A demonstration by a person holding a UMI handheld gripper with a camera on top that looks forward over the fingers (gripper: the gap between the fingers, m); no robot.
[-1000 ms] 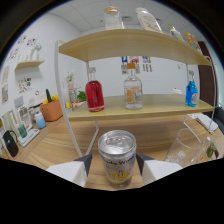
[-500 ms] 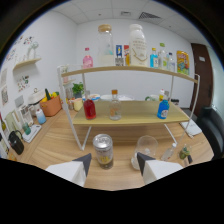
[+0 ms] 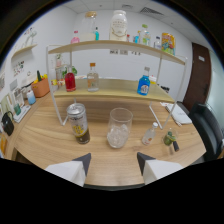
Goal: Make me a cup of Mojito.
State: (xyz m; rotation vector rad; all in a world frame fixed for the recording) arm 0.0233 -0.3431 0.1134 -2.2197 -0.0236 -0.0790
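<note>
My gripper [image 3: 113,167] is open with nothing between its fingers, raised above the wooden table [image 3: 60,150]. Just beyond the fingers stands a clear glass [image 3: 119,128] holding ice. Left of the glass stands a silver drink can [image 3: 78,123], upright, with a dark and yellow label. To the right of the glass stands a small clear bottle [image 3: 150,133], and past that a small dark green thing [image 3: 169,138] lies on the table. On the shelf's lower level stand a red bottle [image 3: 70,81], a clear bottle [image 3: 92,78] and a blue bottle [image 3: 144,84].
A two-level wooden shelf [image 3: 107,93] on white legs stands behind the glass, its top level [image 3: 115,47] carrying several bottles and jars. An orange pot [image 3: 40,86] and small items line the left wall. A dark chair [image 3: 207,130] is at the right.
The view has pulled back, up and to the right. The can, which stood just ahead of the fingers, is now ahead to the left, and the glass is in line with the fingers.
</note>
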